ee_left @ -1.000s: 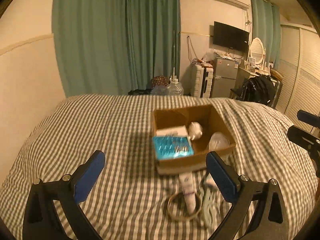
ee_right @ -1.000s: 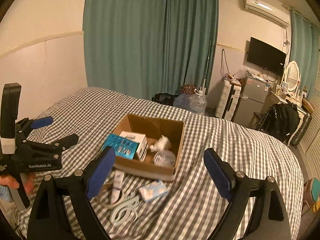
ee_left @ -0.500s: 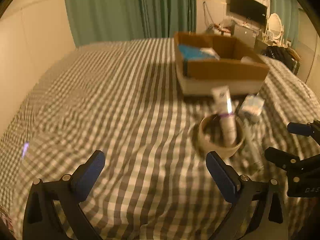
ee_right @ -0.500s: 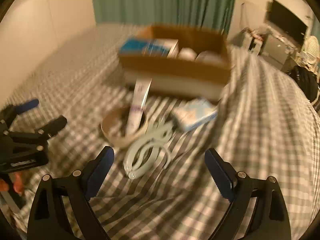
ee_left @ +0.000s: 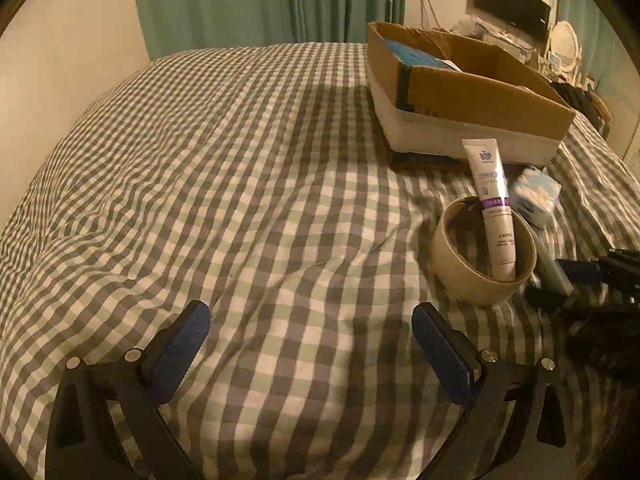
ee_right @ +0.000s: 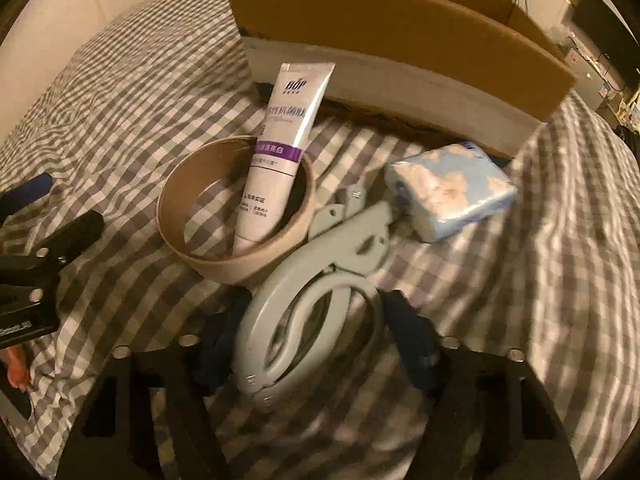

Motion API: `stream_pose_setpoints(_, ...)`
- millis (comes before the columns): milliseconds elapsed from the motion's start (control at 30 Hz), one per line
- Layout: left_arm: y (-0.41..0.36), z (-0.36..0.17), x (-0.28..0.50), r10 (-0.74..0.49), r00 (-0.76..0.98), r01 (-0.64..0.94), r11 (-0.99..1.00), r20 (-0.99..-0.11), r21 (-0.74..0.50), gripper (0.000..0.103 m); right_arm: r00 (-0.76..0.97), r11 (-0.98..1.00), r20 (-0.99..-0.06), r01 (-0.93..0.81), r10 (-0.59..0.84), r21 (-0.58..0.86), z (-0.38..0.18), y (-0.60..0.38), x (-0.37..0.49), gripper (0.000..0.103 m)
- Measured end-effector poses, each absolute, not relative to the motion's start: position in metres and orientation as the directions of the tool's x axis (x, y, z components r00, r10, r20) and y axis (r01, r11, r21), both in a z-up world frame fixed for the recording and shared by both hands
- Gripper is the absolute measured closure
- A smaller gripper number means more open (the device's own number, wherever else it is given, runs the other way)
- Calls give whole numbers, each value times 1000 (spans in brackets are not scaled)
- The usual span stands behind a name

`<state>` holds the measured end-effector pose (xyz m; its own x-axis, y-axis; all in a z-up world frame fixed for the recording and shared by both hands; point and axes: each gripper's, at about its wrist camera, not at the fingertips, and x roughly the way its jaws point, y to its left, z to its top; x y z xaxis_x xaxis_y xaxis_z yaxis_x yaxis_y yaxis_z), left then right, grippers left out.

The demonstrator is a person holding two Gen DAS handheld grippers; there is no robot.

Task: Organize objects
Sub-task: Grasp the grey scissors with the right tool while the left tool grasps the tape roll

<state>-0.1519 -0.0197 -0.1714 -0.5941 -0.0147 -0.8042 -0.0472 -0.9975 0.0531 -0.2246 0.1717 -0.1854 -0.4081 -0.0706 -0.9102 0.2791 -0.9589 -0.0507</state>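
Note:
A cardboard box (ee_left: 472, 92) (ee_right: 400, 40) sits on the checked bed with items inside. In front of it a white tube (ee_left: 494, 208) (ee_right: 280, 152) leans in a tape roll (ee_left: 480, 284) (ee_right: 224, 256). Pale blue scissors (ee_right: 320, 292) lie beside the roll, and a blue tissue pack (ee_left: 536, 196) (ee_right: 448, 192) lies to their right. My right gripper (ee_right: 316, 340) is low on the bed with its fingers on either side of the scissors' handles, still apart. My left gripper (ee_left: 308, 348) is open and empty over bare bedding, left of the roll.
The checked bedspread (ee_left: 200, 180) spreads to the left. Green curtains (ee_left: 260, 0) hang behind the bed. A TV (ee_left: 512, 0) and room furniture stand at the far right. The right gripper shows at the right edge of the left wrist view (ee_left: 592, 280).
Both grippers have dropped from high above the bed to just over it. The right gripper has moved forward around the scissors' handles and narrowed. The left stays open.

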Motion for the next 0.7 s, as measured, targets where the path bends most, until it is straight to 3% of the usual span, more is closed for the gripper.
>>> stream_pose_setpoints(33,-17,-171,-151,-12,-596,-55,-997,-803,56,0,-411,-959,-909,280,-73,-50,-183,174,-222,67)
stream_pose_setpoints(100,-7,-167,-152,-2,-604,-77,-995,-797,61,0,-456,-961,-888,266,-51,-82,-170,183,-211,78)
stream_pose_setpoints(133,-3,-165,-151,5,-608,-86,-995,-794,59,0,-482,-961,-876,252,-26,-110,-163,187,-207,89)
stream_pose_setpoints(167,2,-164,-152,18,-610,-98,-994,-792,52,0,-501,-962,-865,239,-4,-134,-159,190,-204,91)
stream_pose_setpoints(333,35,-162,-161,138,-596,-188,-982,-791,-29,0,-494,-971,-868,228,-48,-76,-150,210,-198,93)
stream_pose_setpoints(700,96,-185,-196,166,-567,-310,-950,-807,23,0,-554,-975,-821,224,-138,13,-132,219,-199,94)
